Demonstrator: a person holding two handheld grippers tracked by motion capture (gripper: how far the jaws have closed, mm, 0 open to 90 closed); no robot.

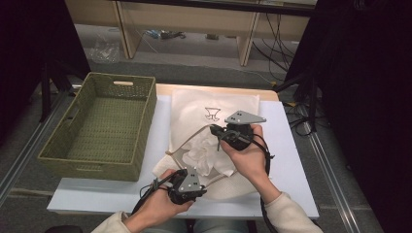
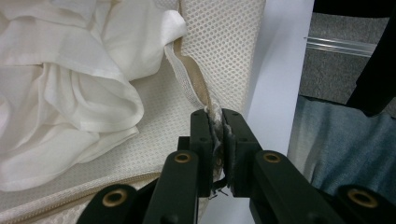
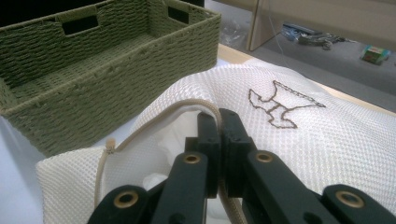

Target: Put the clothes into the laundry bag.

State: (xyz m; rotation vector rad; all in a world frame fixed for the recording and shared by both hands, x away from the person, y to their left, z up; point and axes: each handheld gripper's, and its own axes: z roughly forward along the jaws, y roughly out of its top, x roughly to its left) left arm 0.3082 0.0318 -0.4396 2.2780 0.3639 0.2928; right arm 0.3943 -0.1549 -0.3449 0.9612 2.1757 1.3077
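Left claw (image 2: 218,140) and right claw (image 3: 219,140) pinch the mesh bag's (image 1: 194,109) opening apart.

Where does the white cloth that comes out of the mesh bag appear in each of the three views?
High view: white cloth lies at the middle, in the mesh bag's open mouth, between the two grippers.
Left gripper view: it covers the upper left, left of the jaws.
Right gripper view: a little of it is inside the opening, left of the jaws.
Shared landmark: the bag's beige zipper edge.

Basket (image 1: 99,128) at the table's (image 1: 286,145) left, mesh bag (image 1: 214,109) just right, cloth (image 1: 204,155) in its mouth.
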